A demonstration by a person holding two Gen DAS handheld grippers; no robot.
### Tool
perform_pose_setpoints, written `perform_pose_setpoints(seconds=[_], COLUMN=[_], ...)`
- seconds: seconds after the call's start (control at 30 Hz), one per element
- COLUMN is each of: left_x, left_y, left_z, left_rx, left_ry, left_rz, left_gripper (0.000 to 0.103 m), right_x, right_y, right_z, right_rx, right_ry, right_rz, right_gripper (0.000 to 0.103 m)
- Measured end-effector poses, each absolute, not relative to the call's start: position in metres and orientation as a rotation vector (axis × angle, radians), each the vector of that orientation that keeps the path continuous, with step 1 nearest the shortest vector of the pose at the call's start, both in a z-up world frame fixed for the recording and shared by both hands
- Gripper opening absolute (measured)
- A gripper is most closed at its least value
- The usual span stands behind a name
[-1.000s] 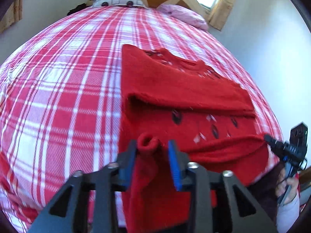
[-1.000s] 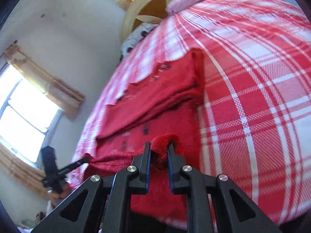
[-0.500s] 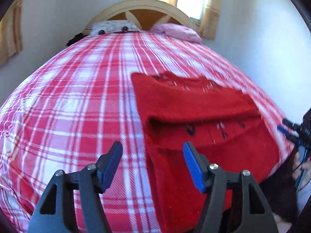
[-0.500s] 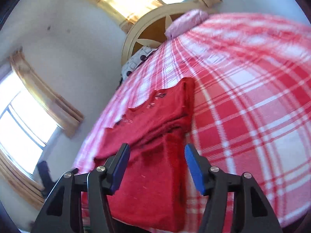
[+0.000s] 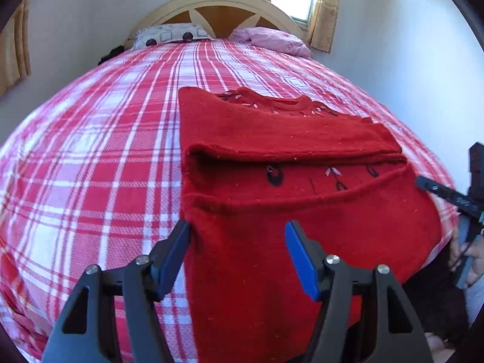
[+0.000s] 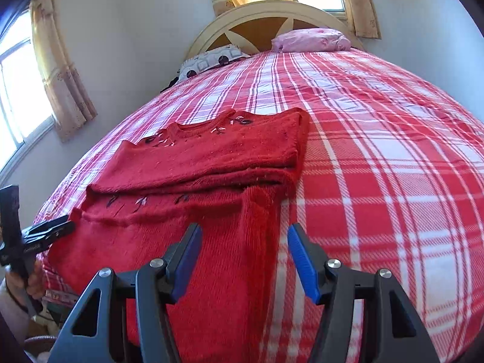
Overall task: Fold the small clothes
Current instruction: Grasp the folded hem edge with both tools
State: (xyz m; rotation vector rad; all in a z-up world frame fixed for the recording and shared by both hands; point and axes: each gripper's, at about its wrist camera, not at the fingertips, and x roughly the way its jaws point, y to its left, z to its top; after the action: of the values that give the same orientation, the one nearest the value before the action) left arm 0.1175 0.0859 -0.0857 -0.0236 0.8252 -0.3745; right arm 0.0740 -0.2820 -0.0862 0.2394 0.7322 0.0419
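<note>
A home bedroom, apparently: bed under red-and-white plaid cover (image 5: 90,157), arched wooden headboard (image 5: 224,12), patterned pillow (image 5: 169,34), pink pillow (image 6: 311,39), curtained windows (image 6: 57,69), plain white walls.

Red sweater (image 5: 272,139) with dark and pale motifs; red-and-white plaid bedspread (image 5: 106,157); pink pillow (image 6: 311,39).

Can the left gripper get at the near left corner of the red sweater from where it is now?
Probably yes. The left gripper is open and hovers right over the near left edge of the red sweater, with nothing between its fingers and the fabric. The right gripper is off at the other side.
</note>
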Motion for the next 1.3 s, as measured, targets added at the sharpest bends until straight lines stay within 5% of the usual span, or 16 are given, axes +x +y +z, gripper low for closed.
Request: perform_pose_setpoints(seconds=[0.07, 0.2, 0.3, 0.63, 0.77, 0.83, 1.17, 1.3], left_x=[0.119, 0.117, 0.113, 0.124, 0.123, 0.126, 0.134, 0.138], left_y=[0.088, 0.097, 0.098, 0.095, 0.089, 0.091, 0.104, 0.097], left_z=[-0.089, -0.088, -0.082, -0.096, -0.096, -0.099, -0.103, -0.102], left_rx=[-0.053, -0.104, -0.098, -0.142, -0.131, -0.140, -0.224, -0.230], left_ry=[0.837, 0.833, 0.800, 0.849, 0.835, 0.846, 0.891, 0.896], left_rz=[-0.369, -0.361, -0.373, -0.374, -0.372, -0.358, -0.342, -0.349], left_gripper=[0.068, 0.067, 0.060, 0.059, 0.022, 0.017, 0.021, 0.036], right_x=[0.086, 0.094, 0.088, 0.055, 0.054, 0.055, 0.049, 0.062], right_y=[-0.279, -0.258, -0.254, -0.276, -0.275, -0.277, -0.291, -0.286], right_z=[-0.092, -0.097, -0.092, -0.101, -0.099, -0.100, -0.092, -0.089], right_rx=[0.229, 0.100, 0.075, 0.217, 0.236, 0.255, 0.395, 0.354], right_ry=[0.756, 0.772, 0.742, 0.696, 0.680, 0.677, 0.672, 0.699], right_rz=[0.043, 0.041, 0.027, -0.040, -0.031, -0.025, 0.035, 0.035], right_gripper=[0.060, 0.020, 0.010, 0.009, 0.009, 0.009, 0.012, 0.016])
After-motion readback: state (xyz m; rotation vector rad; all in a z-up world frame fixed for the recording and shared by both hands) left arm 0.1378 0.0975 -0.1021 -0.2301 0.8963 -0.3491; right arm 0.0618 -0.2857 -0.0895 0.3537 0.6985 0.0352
